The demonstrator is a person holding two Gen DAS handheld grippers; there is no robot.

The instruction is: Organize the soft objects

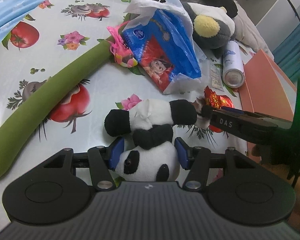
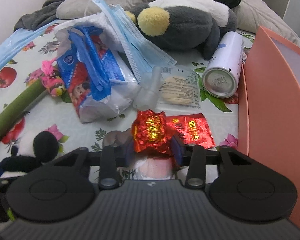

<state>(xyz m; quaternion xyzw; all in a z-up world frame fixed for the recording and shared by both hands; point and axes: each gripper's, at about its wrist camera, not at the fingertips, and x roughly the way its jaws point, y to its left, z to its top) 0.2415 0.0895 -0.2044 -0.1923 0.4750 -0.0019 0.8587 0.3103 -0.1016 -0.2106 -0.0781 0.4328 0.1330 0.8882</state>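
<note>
The small black-and-white plush panda point(image 1: 148, 140) lies on its back on the fruit-and-flower-print cloth point(image 1: 56, 20), straight ahead of my left fingers point(image 1: 148, 153). Its white head sits between the blue pads point(image 1: 116, 152), which stand half apart; whether they press the plush yet I cannot tell, though they look close against both cheeks. My right fingers point(image 2: 153, 150) come in from three o'clock of the panda and are pinched on a crumpled red-and-gold foil wrapper point(image 2: 150, 134), close beside the panda's black foot.

To take the panda well, I judge I should close squarely across the head, deep enough that the stuffing does not squeeze out forward, then lift straight up so its limbs clear the wrapper and my other fingers.

Farther out, at ten o'clock, lies a long green foam tube point(image 1: 50, 92). At twelve lies a blue-and-red tissue pack point(image 1: 166, 54) with pale blue face masks point(image 2: 130, 40) draped over it, and at one o'clock a grey plush toy with a yellow pom-pom point(image 1: 208, 30). A white spray can point(image 1: 233, 66) and a salmon-pink box point(image 1: 270, 84) sit at two o'clock.
</note>
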